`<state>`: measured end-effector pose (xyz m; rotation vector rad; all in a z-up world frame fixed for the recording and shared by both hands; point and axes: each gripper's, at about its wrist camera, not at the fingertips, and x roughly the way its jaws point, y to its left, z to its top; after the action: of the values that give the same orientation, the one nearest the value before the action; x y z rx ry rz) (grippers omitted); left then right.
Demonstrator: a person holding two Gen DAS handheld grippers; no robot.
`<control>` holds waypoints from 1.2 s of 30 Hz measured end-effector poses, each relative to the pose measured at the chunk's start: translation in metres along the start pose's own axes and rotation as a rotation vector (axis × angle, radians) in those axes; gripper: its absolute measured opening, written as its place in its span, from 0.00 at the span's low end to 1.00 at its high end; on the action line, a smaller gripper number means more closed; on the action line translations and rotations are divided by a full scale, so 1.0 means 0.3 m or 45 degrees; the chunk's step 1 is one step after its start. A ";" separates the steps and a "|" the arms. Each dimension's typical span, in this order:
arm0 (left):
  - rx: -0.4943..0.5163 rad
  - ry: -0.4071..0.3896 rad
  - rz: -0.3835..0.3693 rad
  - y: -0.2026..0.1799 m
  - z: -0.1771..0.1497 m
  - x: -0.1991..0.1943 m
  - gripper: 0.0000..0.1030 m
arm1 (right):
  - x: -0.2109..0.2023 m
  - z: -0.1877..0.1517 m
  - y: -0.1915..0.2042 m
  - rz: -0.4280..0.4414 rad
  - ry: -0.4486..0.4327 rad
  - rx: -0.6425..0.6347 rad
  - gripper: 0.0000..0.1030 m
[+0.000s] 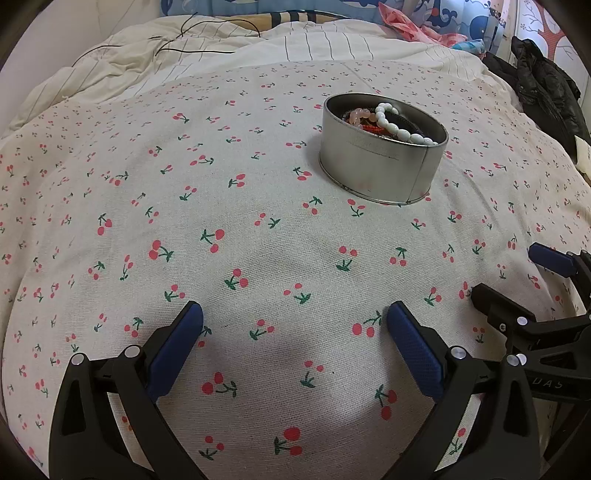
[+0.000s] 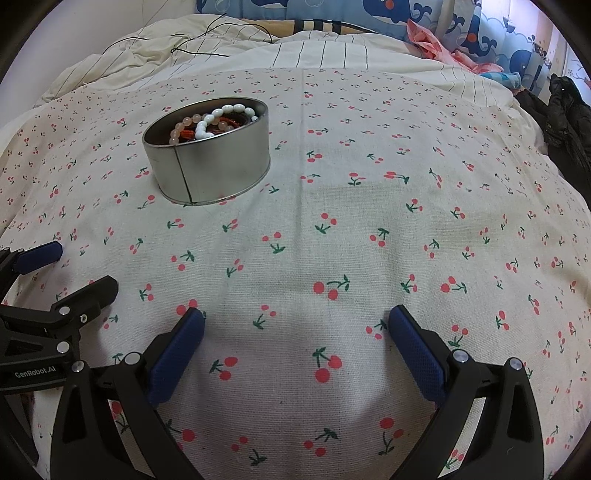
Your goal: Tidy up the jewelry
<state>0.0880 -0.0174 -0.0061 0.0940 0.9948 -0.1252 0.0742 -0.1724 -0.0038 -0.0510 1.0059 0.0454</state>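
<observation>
A round silver tin stands on the cherry-print cloth. It holds a white bead bracelet, a pink bead bracelet and a red one beneath. The tin also shows in the right wrist view, with the white beads on top. My left gripper is open and empty, low over the cloth, well in front of the tin. My right gripper is open and empty beside it, also short of the tin. Each gripper appears at the edge of the other's view.
A striped cream duvet with a black cable lies behind the cloth. Blue whale-print bedding and pink fabric sit at the back. A black jacket lies at the right edge.
</observation>
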 end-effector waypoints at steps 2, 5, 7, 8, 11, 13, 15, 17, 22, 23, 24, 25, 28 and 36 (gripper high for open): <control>-0.004 0.002 -0.006 0.000 0.001 0.002 0.93 | 0.000 0.000 0.000 0.000 0.000 0.000 0.93; -0.005 0.003 -0.009 0.003 0.000 0.006 0.93 | -0.001 0.000 0.000 0.000 0.000 0.000 0.93; -0.009 0.005 -0.014 0.004 -0.001 0.007 0.93 | -0.001 0.000 0.000 0.000 0.000 0.000 0.93; -0.009 0.005 -0.015 0.005 -0.001 0.009 0.93 | -0.001 0.000 0.000 0.001 0.000 0.001 0.93; -0.006 0.006 -0.010 0.003 0.001 0.010 0.93 | -0.001 0.001 -0.001 0.000 0.000 0.000 0.93; -0.008 0.007 -0.014 0.008 0.001 0.012 0.93 | -0.001 0.001 -0.002 0.001 0.000 0.000 0.93; -0.010 0.008 -0.016 0.008 0.002 0.010 0.93 | -0.001 0.000 0.000 0.001 0.000 0.001 0.93; -0.009 0.009 -0.014 0.007 0.002 0.011 0.93 | -0.001 0.001 -0.001 0.000 0.000 0.000 0.93; -0.008 0.011 -0.013 0.009 0.002 0.010 0.93 | -0.001 0.000 0.000 0.000 -0.001 0.000 0.93; -0.007 0.010 -0.013 0.008 0.001 0.010 0.93 | 0.000 0.001 -0.001 0.000 0.000 0.000 0.93; -0.007 0.010 -0.013 0.008 0.002 0.011 0.93 | 0.000 0.001 -0.002 0.001 0.000 0.001 0.93; -0.007 0.011 -0.013 0.008 0.001 0.011 0.93 | -0.001 0.000 0.000 0.000 -0.001 0.000 0.93; -0.008 0.011 -0.014 0.009 0.001 0.011 0.93 | 0.000 0.000 0.000 0.000 -0.001 0.000 0.93; -0.008 0.011 -0.014 0.008 0.003 0.011 0.93 | 0.001 0.000 -0.001 0.000 -0.001 0.000 0.93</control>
<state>0.0909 -0.0153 -0.0084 0.0838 1.0042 -0.1318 0.0744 -0.1727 -0.0038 -0.0509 1.0051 0.0454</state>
